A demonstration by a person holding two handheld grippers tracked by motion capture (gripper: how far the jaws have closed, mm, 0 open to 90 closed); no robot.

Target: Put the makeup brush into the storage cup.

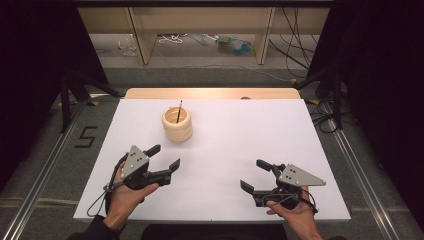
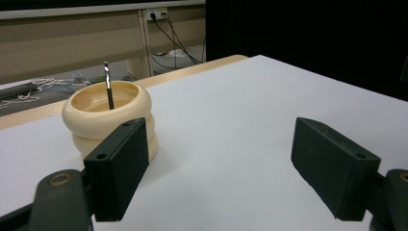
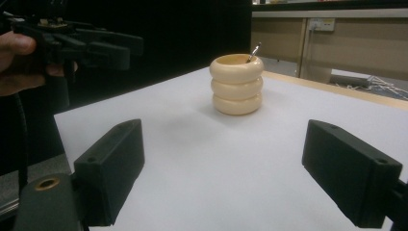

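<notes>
Both grippers' fingers spread wide, nothing held. Left gripper (image 1: 164,157) hovers low over white surface (image 1: 225,150), near the cream ringed cup (image 1: 177,124), not touching. Right gripper (image 1: 255,175) well apart from cup, at near right. Cup stands upright, thin dark stick (image 1: 178,112) leaning inside.

The white bench (image 1: 260,135) lies bare across its middle, right and near parts, so a tool could pass freely there. The one thing standing in the way is the cream ringed cup (image 1: 177,124), far and left of centre, with a thin dark stick (image 1: 178,111) rising above its rim. The left tool (image 1: 164,157), jaws wide apart, sits just near of the cup; the right tool (image 1: 255,175), also spread, is well apart from it.
</notes>
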